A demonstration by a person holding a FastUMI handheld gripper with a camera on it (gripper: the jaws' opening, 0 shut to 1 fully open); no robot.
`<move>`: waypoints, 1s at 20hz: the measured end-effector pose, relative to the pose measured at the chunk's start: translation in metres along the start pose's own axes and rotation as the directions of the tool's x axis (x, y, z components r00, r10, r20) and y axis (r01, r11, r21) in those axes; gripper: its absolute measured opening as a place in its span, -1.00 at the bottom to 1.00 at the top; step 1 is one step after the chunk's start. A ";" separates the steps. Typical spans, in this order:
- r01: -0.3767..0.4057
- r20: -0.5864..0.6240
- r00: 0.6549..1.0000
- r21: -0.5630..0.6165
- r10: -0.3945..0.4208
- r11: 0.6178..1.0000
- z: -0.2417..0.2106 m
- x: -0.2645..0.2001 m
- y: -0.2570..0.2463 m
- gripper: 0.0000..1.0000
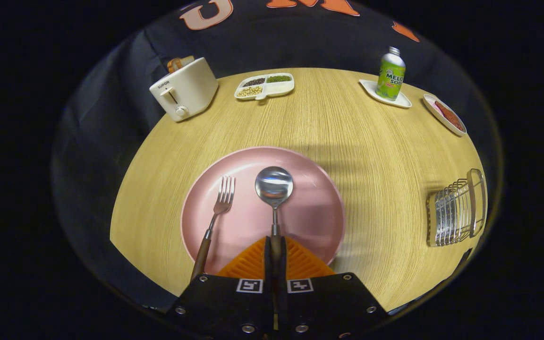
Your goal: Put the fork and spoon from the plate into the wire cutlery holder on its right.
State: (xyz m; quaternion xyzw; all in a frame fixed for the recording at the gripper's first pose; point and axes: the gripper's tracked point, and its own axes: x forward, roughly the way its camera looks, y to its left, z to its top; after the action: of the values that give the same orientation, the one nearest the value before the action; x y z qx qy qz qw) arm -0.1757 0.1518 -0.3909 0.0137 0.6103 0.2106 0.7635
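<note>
Your gripper (275, 250) sits low over the near rim of the pink plate (314, 208), pointing straight across it, and its two ribbed orange fingers (248, 264) are drawn almost together on the dark wooden handle of the spoon (274, 189), one pad pressing each side. The spoon's polished round bowl lies out ahead of the fingers near the plate's middle, its thin steel neck running back into the grip. Beside it on the plate, to the left, lies the fork (215, 215) (same brown wooden handle, steel tines pointing away from you), its handle overhanging the near rim, untouched. The plate is a smooth, matte, round dish on a pale wood-grain table (371, 141). Well to the right of the plate stands the wire cutlery holder (456, 210), a shiny basket of thin bent rods with a pale frame. Far beyond the plate sit a cream toaster (184, 89), a white divided dish of beans (265, 86) and a green bottle (391, 74) on a small tray.
</note>
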 end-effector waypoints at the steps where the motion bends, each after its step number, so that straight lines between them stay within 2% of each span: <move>1: 0.000 0.023 1.000 0.001 0.000 1.000 0.006 -0.006 0.000 -0.91; 7: 0.012 0.200 0.980 0.012 -0.015 1.000 0.062 -0.056 -0.016 -0.92; 12: 0.078 0.366 0.926 0.041 -0.087 0.996 0.111 -0.115 -0.057 -0.92; 16: 0.142 0.437 0.886 0.059 -0.153 0.988 0.133 -0.156 -0.093 -0.92; 20: 0.213 0.442 0.869 0.069 -0.221 0.975 0.127 -0.180 -0.135 -0.92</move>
State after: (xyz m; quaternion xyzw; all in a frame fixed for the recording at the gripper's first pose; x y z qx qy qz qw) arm -0.0449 -0.0024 -0.2296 -0.0002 0.4182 0.1092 0.9017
